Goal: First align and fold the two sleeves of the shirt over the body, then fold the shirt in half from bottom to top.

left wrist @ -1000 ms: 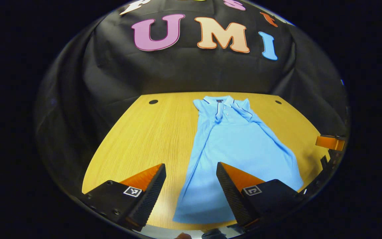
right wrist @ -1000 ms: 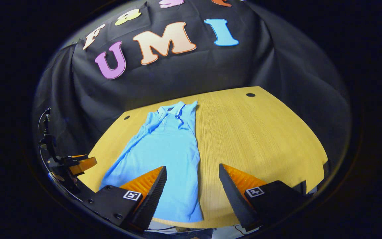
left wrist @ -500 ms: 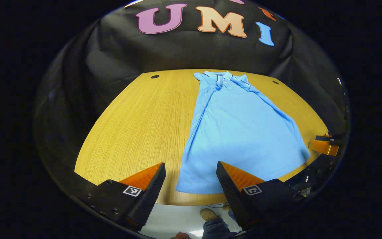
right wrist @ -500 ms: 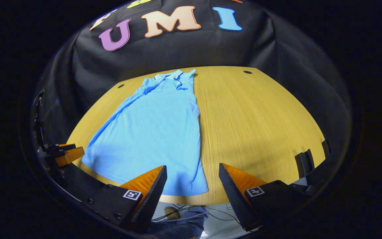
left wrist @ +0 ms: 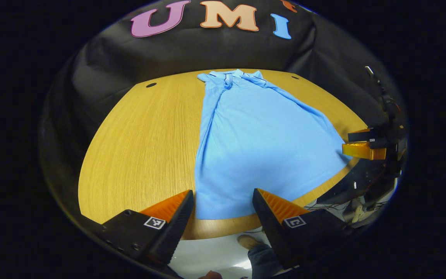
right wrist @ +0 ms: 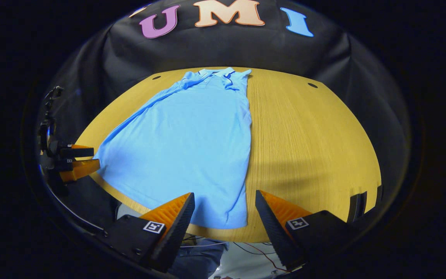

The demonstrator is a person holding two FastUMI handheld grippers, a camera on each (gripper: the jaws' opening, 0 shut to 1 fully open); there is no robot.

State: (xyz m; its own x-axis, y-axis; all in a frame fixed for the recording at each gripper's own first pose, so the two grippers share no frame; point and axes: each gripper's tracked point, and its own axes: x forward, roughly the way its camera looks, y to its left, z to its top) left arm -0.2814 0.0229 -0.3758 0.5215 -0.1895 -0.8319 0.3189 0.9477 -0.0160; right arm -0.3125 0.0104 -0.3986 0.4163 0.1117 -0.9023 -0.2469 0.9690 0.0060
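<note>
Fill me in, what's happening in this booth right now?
A person holds a two-finger tool in each hand over a wooden table. A light blue polo shirt lies flat on it, collar at the far end, sleeves apparently already folded in. The left tool and right tool are both open, poised at the near hem corners and gripping nothing. The bottom-to-top fold has not started.

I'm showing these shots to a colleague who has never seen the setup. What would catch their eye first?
A bright blue polo shirt lies flat on the wooden table, collar at the far edge and hem at the near edge. In each view an open gripper hangs just off the near edge, the left gripper at one hem corner, the right gripper at the other.
</note>
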